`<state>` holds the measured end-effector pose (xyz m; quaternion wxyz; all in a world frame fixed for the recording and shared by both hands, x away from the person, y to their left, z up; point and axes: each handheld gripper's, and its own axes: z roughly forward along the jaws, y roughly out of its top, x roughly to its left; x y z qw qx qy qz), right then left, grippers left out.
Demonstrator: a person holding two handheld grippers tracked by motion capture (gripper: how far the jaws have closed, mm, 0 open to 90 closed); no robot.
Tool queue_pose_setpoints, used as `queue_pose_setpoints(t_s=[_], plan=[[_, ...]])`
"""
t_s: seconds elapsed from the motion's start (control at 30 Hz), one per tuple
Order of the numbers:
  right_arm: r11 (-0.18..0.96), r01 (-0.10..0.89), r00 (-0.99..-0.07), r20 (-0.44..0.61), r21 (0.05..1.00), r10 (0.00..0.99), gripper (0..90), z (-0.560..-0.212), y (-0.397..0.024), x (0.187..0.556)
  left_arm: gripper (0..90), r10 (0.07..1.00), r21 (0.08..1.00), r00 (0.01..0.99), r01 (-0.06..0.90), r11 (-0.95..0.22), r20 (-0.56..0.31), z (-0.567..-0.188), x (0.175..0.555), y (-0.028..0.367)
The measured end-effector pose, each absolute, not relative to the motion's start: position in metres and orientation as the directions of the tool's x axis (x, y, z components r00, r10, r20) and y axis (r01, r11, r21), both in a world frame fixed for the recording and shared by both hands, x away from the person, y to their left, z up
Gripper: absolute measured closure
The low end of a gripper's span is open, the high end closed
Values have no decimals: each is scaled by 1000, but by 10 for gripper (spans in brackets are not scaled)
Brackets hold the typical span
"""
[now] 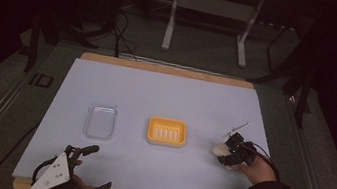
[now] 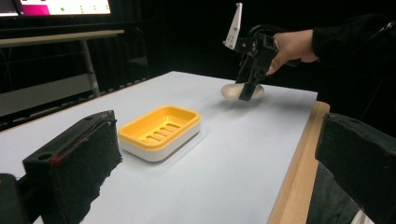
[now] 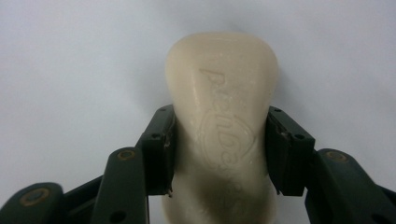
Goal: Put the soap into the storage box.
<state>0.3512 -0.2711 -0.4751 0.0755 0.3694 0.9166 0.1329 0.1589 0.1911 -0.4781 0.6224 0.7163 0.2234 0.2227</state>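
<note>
Left gripper [image 1: 90,166] lay nearest the camera at the table's [image 1: 167,92] front edge, jaws wide apart, holding nothing. Largest item was the table, then the clear lid [image 1: 100,121] and yellow dish [image 1: 167,131] side by side at centre. Right gripper [image 3: 219,154] was clamped on the soap [image 3: 222,93], which lay on the table right of the dish. Judged step: grasp made. Next move calls for lifting and carrying the soap left into the dish; nothing stood between them.

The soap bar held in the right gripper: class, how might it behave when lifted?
The soap bar looks smooth and rounded, so it may slip between the right gripper pads. It seems rigid, unlikely to bend. Its waist probably helps the grip.
</note>
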Motion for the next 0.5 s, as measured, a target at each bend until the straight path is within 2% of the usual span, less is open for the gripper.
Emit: queue_pose_setpoints(t_s=[0.2, 0.5], plan=[[745, 592, -778, -24, 307, 628, 496, -469, -266, 352, 0, 596, 991, 802, 46, -127, 39, -478, 159, 191], [838, 417, -889, -32, 352, 456, 496, -454, -253, 352, 1, 596, 991, 802, 47, -125, 37, -478, 159, 191]])
